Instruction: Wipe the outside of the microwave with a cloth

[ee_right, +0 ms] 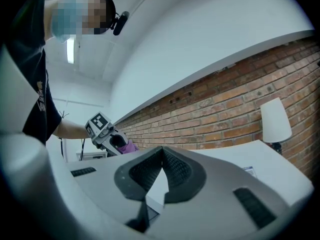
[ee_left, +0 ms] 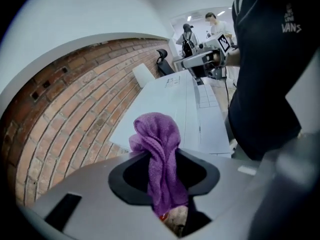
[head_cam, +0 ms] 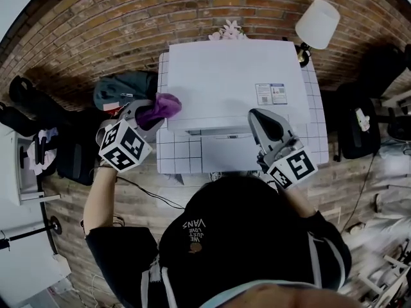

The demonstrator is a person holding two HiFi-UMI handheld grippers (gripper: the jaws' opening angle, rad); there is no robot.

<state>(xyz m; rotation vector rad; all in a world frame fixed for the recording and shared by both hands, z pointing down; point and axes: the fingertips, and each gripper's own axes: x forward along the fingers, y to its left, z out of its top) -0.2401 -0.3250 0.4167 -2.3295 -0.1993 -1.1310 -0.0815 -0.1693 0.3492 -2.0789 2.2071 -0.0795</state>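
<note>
Microwave (head_cam: 231, 76) sits on the tiled bench (head_cam: 176, 156) in the head view. The purple cloth (head_cam: 164, 104) lies against its front left corner, held by the left gripper (head_cam: 149, 114). The right gripper (head_cam: 258, 115) is over its front right edge. Left gripper view: fingers (ee_left: 127, 179) pinch the cloth (ee_left: 157, 149) beside the microwave (ee_left: 165, 104). Right gripper view: fingers (ee_right: 177, 171) are pressed together on nothing, above the microwave (ee_right: 280, 169).

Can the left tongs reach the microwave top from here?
Likely yes: the left tongs, shut on the purple cloth, sit at the microwave's top left edge. Nothing stands between, and the right tongs are off at front right.
</note>
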